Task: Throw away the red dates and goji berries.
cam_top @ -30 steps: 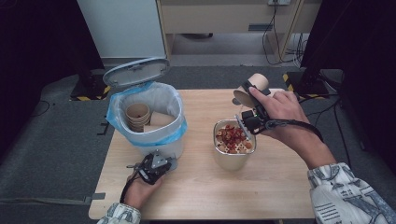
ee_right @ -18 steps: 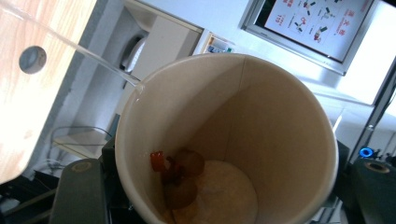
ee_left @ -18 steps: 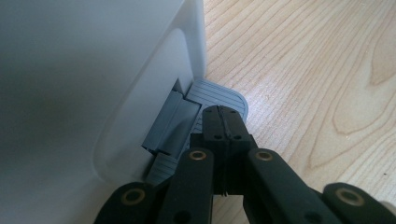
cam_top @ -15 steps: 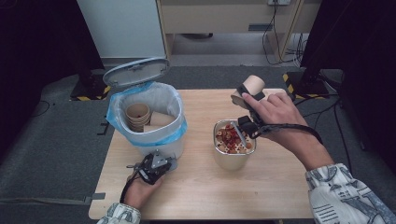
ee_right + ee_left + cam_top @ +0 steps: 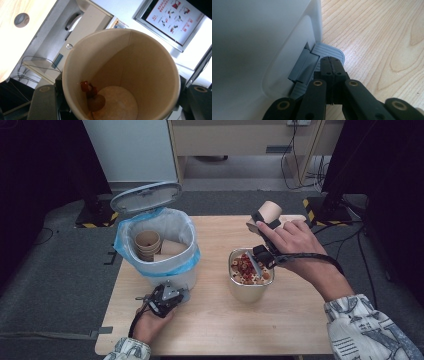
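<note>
Pale wood tabletop (image 5: 215, 320) carries a white pedal bin (image 5: 165, 251) on the left and a metal container (image 5: 248, 279) of red and tan scraps at centre. From above, the right gripper (image 5: 264, 220) clamps a paper cup (image 5: 270, 212) tilted beyond that container. Its own camera looks inside the cup (image 5: 125, 72), where a few red bits (image 5: 88, 88) cling. The left gripper (image 5: 332, 65), jaws closed together and empty, presses the bin's grey pedal (image 5: 329, 51) at the near side.

- right gripper (image 5: 263, 221) with paper cup (image 5: 270, 212): shifted slightly left in the high view, now right of centre, above the metal container (image 5: 248, 290)
- cup turned more upright, bottom showing at top
</note>
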`<state>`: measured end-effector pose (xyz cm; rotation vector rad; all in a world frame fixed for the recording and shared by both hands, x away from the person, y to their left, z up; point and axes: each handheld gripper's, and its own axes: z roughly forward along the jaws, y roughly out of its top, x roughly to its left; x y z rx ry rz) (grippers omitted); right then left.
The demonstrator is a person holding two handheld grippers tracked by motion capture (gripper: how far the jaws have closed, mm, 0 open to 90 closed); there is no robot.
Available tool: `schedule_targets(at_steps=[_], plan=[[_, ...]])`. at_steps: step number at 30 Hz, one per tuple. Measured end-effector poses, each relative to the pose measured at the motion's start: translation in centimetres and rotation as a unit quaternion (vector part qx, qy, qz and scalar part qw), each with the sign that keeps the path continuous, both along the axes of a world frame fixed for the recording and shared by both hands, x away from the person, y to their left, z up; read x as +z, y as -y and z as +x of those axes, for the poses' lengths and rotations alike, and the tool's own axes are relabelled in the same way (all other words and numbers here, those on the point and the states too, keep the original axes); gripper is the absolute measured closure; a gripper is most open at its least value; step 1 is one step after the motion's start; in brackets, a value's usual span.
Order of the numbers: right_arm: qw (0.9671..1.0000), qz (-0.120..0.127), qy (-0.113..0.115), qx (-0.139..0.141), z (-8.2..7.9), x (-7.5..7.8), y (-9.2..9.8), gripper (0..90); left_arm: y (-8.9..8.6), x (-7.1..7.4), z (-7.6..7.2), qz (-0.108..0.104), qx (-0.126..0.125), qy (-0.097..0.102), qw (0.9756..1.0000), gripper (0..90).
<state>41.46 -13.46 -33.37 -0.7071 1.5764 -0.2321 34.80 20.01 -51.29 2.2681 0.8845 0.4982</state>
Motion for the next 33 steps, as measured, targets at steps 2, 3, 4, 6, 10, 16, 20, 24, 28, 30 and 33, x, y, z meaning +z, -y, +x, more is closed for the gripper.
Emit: schedule_targets(at_steps=[2, 3, 4, 6, 10, 16, 20, 24, 28, 30, 33], plan=[[0.9999, -0.012, -0.004, -0.001, 0.0, -0.5, 0.0, 30.7, 0.0, 0.0, 0.0, 0.000, 0.000, 0.000, 1.0000, 89.6], [0.9999, -0.014, -0.005, -0.001, 0.0, -0.6, 0.0, 30.7, 0.0, 0.0, 0.0, 0.002, 0.000, -0.001, 1.0000, 89.6], [0.9999, -0.012, -0.006, -0.001, 0.0, -0.6, 0.0, 30.7, 0.0, 0.0, 0.0, 0.002, 0.000, 0.000, 1.0000, 89.6], [1.0000, -0.007, -0.005, -0.001, 0.0, -0.4, 0.1, 30.7, 0.0, 0.0, 0.0, 0.003, 0.000, 0.000, 1.0000, 89.6], [1.0000, 0.007, -0.003, -0.002, -0.1, 0.2, 0.3, 30.7, 0.0, 0.0, 0.0, 0.002, 0.000, 0.000, 1.0000, 89.6], [0.9996, -0.024, -0.014, -0.002, -0.1, -1.3, 0.3, 30.7, 0.0, 0.0, 0.0, 0.003, 0.000, 0.000, 1.0000, 89.6], [0.9999, -0.004, -0.014, -0.005, 0.3, -0.9, 0.5, 30.7, 0.0, 0.0, 0.0, 0.000, 0.000, 0.001, 1.0000, 89.6], [0.9992, 0.024, -0.030, -0.011, 0.5, -0.8, 0.8, 30.6, 0.0, 0.0, 0.0, 0.000, 0.000, 0.000, 1.0000, 89.6], [0.9981, 0.047, -0.037, -0.017, 0.8, -0.7, 1.1, 30.6, 0.0, 0.0, 0.0, 0.000, 0.000, 0.001, 1.0000, 89.6], [0.9975, 0.054, -0.043, -0.017, 0.9, -0.7, 1.1, 30.6, 0.0, 0.0, 0.0, 0.000, 0.000, 0.001, 1.0000, 89.6], [0.9965, 0.065, -0.048, -0.019, 1.1, -0.7, 1.2, 30.5, 0.0, 0.0, 0.0, 0.000, 0.000, 0.000, 1.0000, 89.6]])
